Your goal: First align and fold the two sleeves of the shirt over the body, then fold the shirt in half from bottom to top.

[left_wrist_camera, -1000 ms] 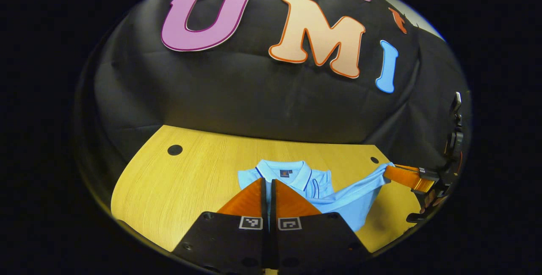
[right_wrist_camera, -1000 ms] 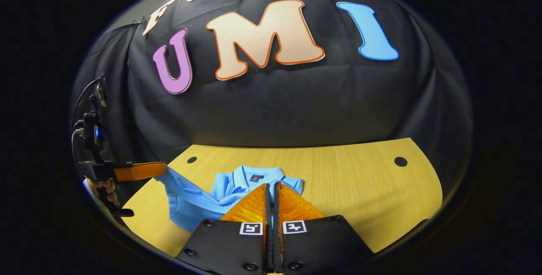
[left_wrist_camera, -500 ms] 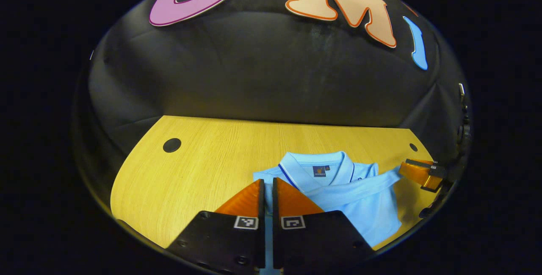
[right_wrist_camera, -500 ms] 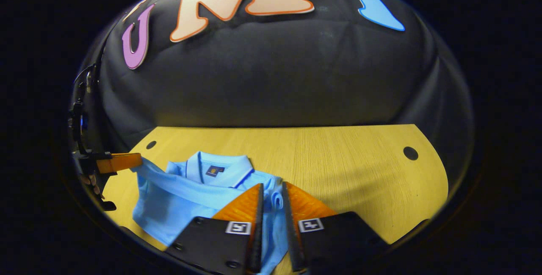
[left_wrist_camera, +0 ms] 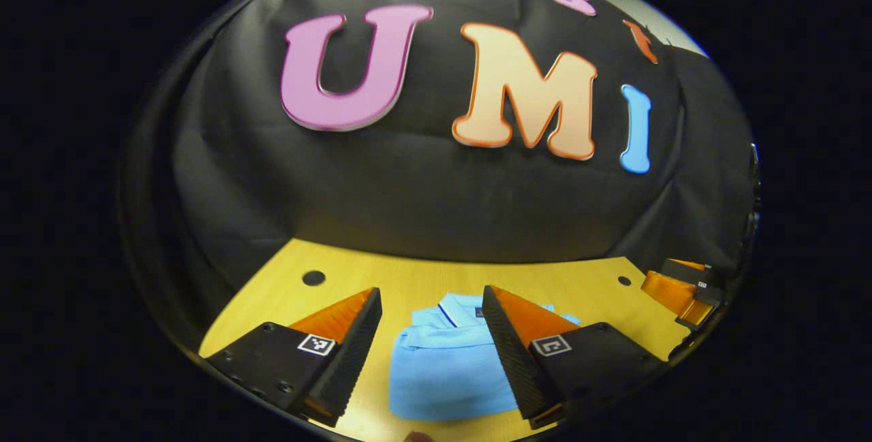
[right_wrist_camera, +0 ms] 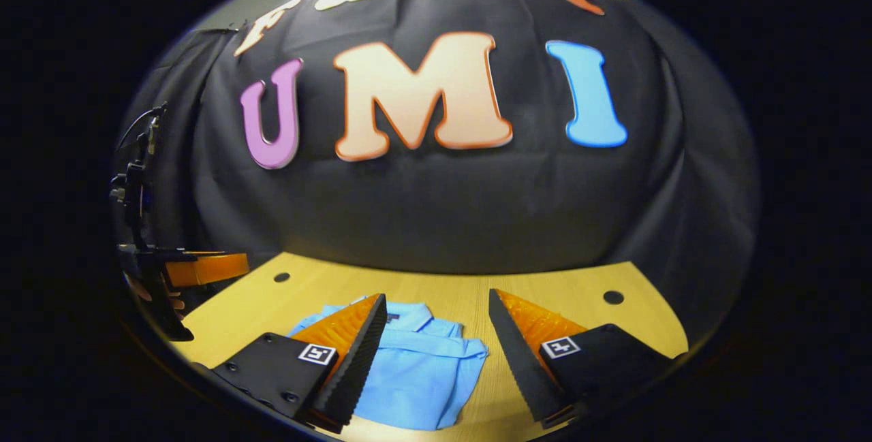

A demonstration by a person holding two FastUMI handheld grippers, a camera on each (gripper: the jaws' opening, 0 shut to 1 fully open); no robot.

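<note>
- Left gripper view: the left gripper (left_wrist_camera: 430, 353) hangs with its ribbed fingers spread wide and holding nothing, above the shirt (left_wrist_camera: 449, 374), which lies just ahead between them.
- The right gripper (right_wrist_camera: 432, 353) is likewise wide apart and empty; the shirt's folded bulk sits toward its left finger, so the left gripper looks more centred over it.
- The soft light-blue polo lies flat on the wood-grain table (right_wrist_camera: 545, 285), collar at its far end, hem nearest.

Left gripper (left_wrist_camera: 430, 306): fingers spread wide apart, holding nothing, raised. Right gripper (right_wrist_camera: 436, 309): fingers spread wide apart, holding nothing, raised. A hand (right_wrist_camera: 153, 289) grips the left gripper's handle.
</note>
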